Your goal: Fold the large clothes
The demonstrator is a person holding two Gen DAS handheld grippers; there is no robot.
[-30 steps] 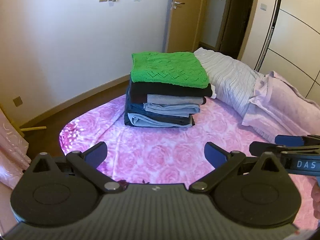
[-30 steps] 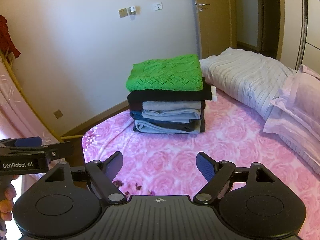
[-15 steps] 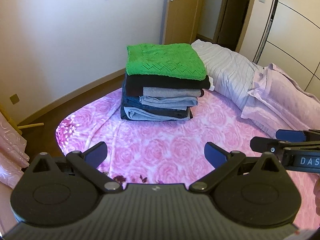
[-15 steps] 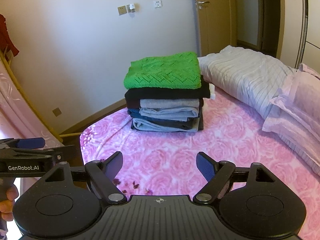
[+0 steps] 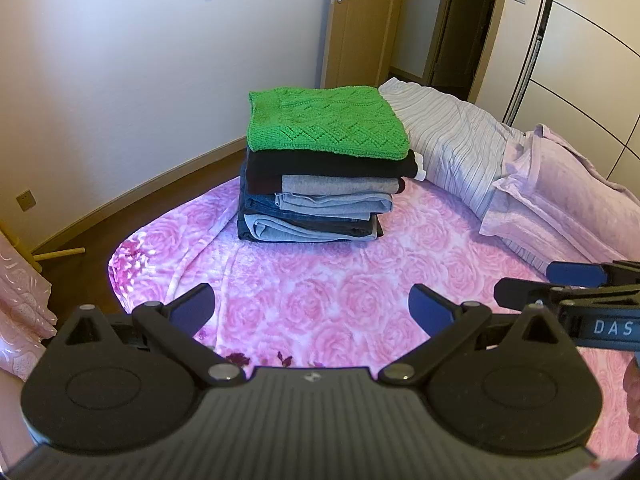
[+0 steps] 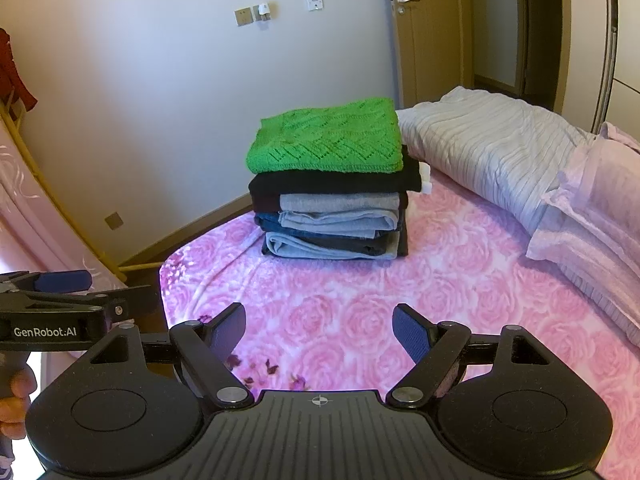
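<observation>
A stack of folded clothes (image 5: 320, 200) (image 6: 336, 216) stands on the pink rose-print bed cover (image 5: 320, 300) (image 6: 340, 300). On top lies a green knit sweater (image 5: 328, 122) (image 6: 328, 134), over black, grey and denim layers. My left gripper (image 5: 312, 308) hovers open above the cover, well short of the stack, holding nothing. My right gripper (image 6: 320, 330) is open and empty too, level with the left. Each gripper shows at the edge of the other's view: the right one (image 5: 560, 292) and the left one (image 6: 80, 296).
A striped grey duvet (image 5: 452, 140) (image 6: 492, 140) and pale pink pillows (image 5: 560, 192) (image 6: 592, 208) lie right of the stack. A white wall and wooden floor (image 5: 100, 236) run behind the bed, a door (image 5: 352, 20) beyond. Pink fabric (image 6: 24, 200) hangs at left. A hand (image 6: 16, 392) holds the left gripper.
Both grippers stay open and empty. Both views have shifted slightly: the stack sits a little higher in the left view and a little lower in the right view than a second ago.
</observation>
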